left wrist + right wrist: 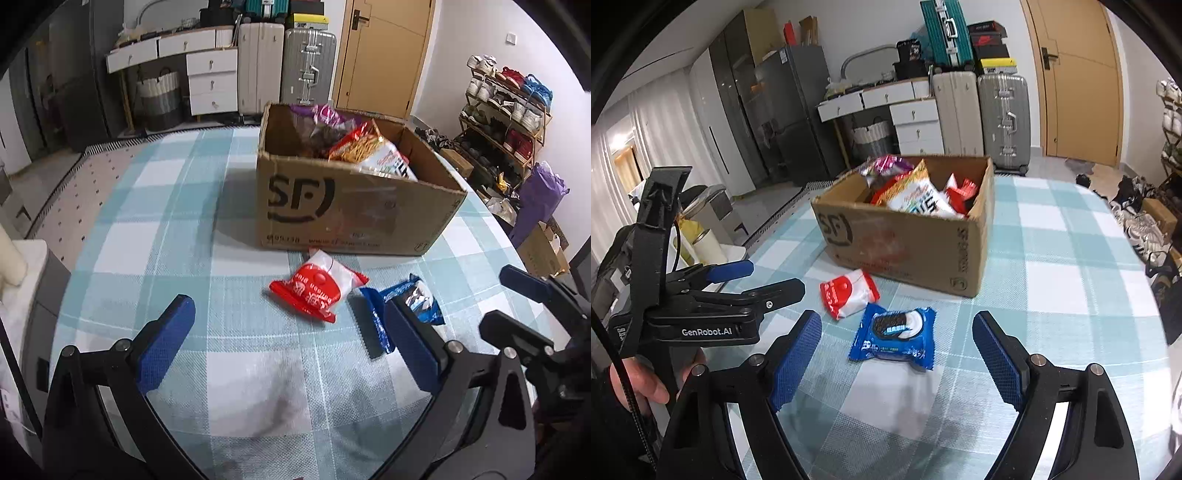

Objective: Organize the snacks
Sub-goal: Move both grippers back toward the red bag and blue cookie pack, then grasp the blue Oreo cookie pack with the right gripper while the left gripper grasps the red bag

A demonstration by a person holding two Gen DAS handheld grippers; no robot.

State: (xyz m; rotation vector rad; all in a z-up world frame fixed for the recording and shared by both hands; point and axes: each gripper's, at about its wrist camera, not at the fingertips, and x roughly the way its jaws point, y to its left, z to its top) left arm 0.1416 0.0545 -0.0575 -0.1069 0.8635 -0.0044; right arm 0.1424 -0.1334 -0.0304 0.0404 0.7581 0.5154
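On the checked tablecloth (1052, 258) before the half-filled cardboard box (923, 251), you hold your left gripper (288, 339) and right gripper (897, 354) wide and empty, framing the red packet (847, 293) and blue cookie packet (895, 338) for pickup.

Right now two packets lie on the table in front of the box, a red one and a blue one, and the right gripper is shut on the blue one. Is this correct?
Not quite. The right gripper is open; the blue packet lies free on the table, as the right wrist view shows. The red packet and the box are as you say.
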